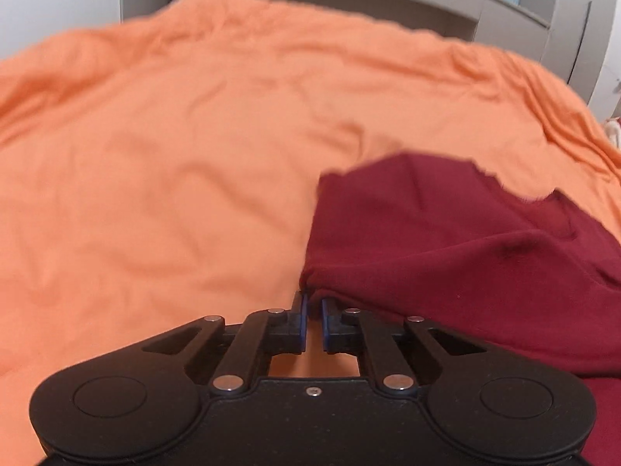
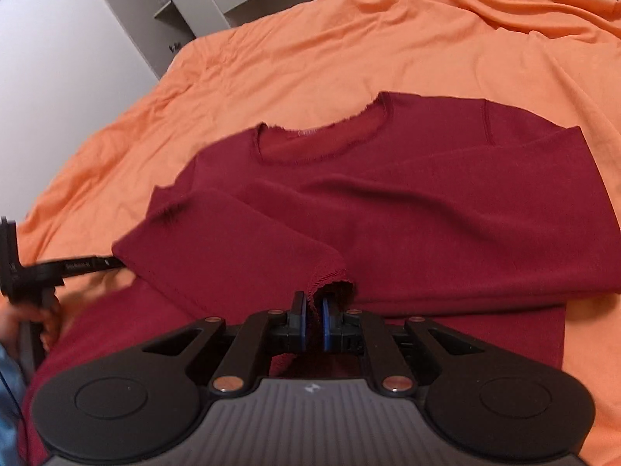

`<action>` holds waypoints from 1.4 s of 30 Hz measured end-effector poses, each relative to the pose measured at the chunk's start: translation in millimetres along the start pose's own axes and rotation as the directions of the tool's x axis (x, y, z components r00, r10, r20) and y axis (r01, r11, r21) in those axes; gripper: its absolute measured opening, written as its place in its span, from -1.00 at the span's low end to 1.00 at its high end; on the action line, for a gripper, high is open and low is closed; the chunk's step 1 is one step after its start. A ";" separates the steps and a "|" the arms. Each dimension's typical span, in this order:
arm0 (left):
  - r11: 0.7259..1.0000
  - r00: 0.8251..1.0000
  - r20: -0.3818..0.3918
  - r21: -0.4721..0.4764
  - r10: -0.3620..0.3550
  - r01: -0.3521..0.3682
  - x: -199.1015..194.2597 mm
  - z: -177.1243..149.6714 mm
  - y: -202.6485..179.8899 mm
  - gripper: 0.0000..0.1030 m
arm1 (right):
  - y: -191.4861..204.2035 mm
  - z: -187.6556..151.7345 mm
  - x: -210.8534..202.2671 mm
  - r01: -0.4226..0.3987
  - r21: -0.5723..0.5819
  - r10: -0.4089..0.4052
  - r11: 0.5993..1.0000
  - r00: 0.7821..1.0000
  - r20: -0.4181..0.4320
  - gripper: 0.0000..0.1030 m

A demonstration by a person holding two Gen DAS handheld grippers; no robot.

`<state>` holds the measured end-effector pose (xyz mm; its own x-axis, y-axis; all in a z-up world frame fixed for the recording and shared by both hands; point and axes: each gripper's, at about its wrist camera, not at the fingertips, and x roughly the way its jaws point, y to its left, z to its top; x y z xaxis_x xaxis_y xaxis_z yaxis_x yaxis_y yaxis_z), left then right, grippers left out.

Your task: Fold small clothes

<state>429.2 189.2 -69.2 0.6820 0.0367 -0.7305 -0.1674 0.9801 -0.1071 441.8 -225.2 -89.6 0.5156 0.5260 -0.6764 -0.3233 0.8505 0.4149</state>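
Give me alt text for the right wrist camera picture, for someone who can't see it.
A dark red shirt lies on an orange bedsheet, its sleeve folded across the body. The right tool is shut on the sleeve's cuff, and the left tool meets the sleeve's other edge.

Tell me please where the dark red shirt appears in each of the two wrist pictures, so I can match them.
Left wrist view: the dark red shirt fills the lower right, its edge pinched in the left claw.
Right wrist view: the shirt lies across the middle, neckline toward the top, its folded sleeve cuff in the right claw.
Shared landmark: the orange sheet beneath the shirt.
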 end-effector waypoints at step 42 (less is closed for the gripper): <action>0.972 0.972 0.159 0.186 -0.174 0.144 -160.0 -77.6 -52.3 0.99 | 43.4 -110.2 -195.4 0.159 -0.309 -0.128 0.938 0.985 0.120 1.00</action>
<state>273.6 116.9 0.9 0.8053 -0.1041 -0.5837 0.0675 0.9942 -0.0841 239.6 -291.6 -6.5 0.6439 0.4097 -0.6462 -0.4661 0.8798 0.0935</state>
